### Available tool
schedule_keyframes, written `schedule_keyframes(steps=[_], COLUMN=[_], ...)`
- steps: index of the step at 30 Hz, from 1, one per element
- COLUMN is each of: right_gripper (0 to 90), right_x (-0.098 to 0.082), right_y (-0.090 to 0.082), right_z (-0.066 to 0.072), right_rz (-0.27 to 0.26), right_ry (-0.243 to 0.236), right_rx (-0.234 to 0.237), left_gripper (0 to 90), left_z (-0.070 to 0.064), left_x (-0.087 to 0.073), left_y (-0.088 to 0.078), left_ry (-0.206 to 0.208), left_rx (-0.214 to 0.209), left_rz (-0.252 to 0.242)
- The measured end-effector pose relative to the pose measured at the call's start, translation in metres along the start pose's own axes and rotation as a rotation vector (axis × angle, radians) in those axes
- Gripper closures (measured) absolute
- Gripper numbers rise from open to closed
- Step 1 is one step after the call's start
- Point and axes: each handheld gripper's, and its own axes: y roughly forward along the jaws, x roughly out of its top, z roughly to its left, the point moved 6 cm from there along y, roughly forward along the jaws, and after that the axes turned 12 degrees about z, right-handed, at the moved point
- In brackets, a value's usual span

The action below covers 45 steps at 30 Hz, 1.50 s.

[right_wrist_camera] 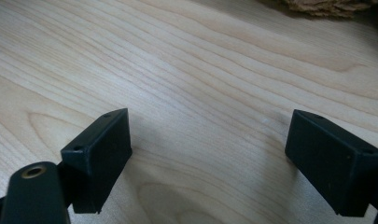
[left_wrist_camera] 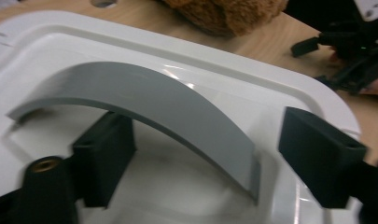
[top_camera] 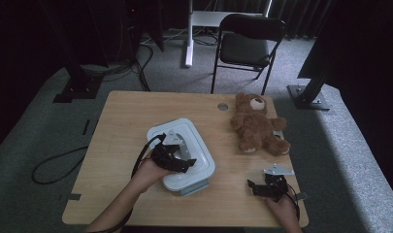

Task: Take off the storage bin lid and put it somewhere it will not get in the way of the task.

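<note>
Left gripper [left_wrist_camera: 196,158] jaws apart, straddling the curved grey handle [left_wrist_camera: 149,107], not pinching | handle arches over glossy white lid [top_camera: 182,153], table centre | right gripper [right_wrist_camera: 210,158] gaping above bare woodgrain table [right_wrist_camera: 200,60] | high view adds fuzzy brown teddy bear [top_camera: 257,124]

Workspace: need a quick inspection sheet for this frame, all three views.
Surface: wooden table, with a round grommet near the far edge.
Job's things: white box with a lid; its arched grey handle lies between the left gripper's jaws, pads not yet pressing it.
Clutter: brown teddy bear lying at the far right.
Grippers: left gripper over the lid, jaws open around the handle; right gripper open above bare wood.
Cables: black cable looped on the floor at left; more by the far stand.
Surroundings: grey carpet, black folding chair, dark frame posts.
</note>
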Motion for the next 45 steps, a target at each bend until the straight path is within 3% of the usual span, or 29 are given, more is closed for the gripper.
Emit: schedule_keyframes(steps=[3,10,16,20,23,26,35,45], right_gripper=[14.1,14.1,14.1,14.1,14.1,14.1,14.1,14.1], right_x=[0.0,0.0,0.0,0.0,0.0,0.0,0.0,0.0], right_y=[0.0,0.0,0.0,0.0,0.0,0.0,0.0,0.0], right_z=[0.0,0.0,0.0,0.0,0.0,0.0,0.0,0.0], right_rz=[-0.001,-0.001,-0.001,-0.002,-0.002,-0.001,-0.001,-0.001], right_ry=[0.003,0.004,0.003,0.002,0.002,0.004,0.004,0.004], right_rx=[-0.002,-0.002,-0.002,-0.003,-0.003,-0.002,-0.002,-0.002], left_gripper=[34.8,50.2,58.9,62.7,63.5,63.6,63.6,63.7], left_z=[0.004,-0.002,-0.003,-0.006,-0.009,-0.009,-0.008,-0.001], left_x=[0.0,-0.001,-0.003,-0.003,-0.002,-0.001,-0.002,-0.009], left_y=[-0.002,-0.004,-0.007,-0.012,-0.018,-0.025,-0.041,-0.071], left_ry=[-0.033,-0.029,-0.052,-0.039,-0.016,-0.023,0.004,0.011], left_rx=[-0.021,-0.042,-0.07,-0.08,-0.082,-0.093,-0.051,0.0], left_rz=[-0.016,-0.041,-0.055,-0.068,-0.086,-0.107,-0.115,-0.136])
